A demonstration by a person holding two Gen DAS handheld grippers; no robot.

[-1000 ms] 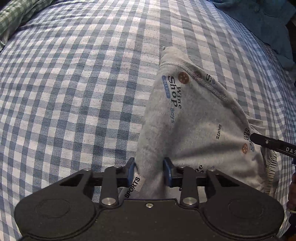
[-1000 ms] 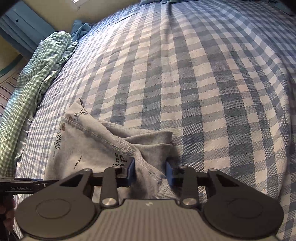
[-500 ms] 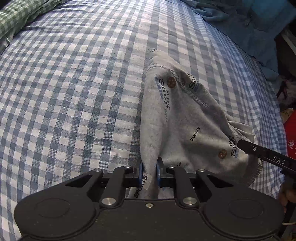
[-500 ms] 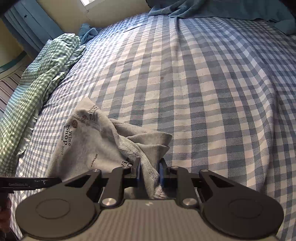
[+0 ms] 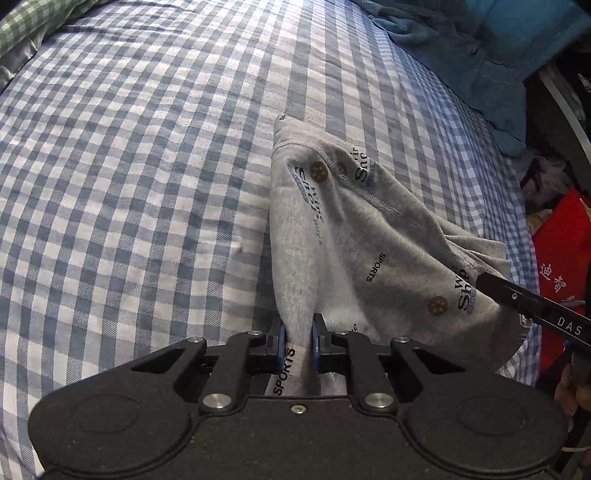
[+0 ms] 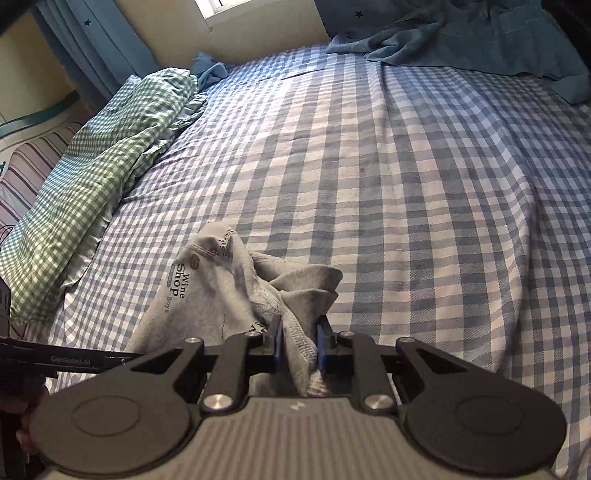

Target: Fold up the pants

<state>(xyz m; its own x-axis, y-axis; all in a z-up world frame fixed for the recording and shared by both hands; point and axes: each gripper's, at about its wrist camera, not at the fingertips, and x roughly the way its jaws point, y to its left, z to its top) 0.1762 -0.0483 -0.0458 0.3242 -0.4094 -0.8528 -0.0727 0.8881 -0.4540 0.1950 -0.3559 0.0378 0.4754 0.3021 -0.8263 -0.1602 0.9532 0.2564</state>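
Clearly soft and light, the grey pants [image 5: 354,236] droop in loose folds over the near edge of the checked bed [image 5: 129,166]. Left gripper [image 5: 298,341] pinches one bunched edge; right gripper [image 6: 299,341] pinches a stitched hem. Such limp cloth likely sags and twists, so holding hems or corners seems wisest.

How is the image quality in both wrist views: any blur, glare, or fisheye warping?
Left wrist view: sharp, the print on the grey pants readable; the checked bedsheet bows from fisheye warping. Right wrist view: sharp too, sunlit patches on the sheet, the window blown out, the near-left corner dark.
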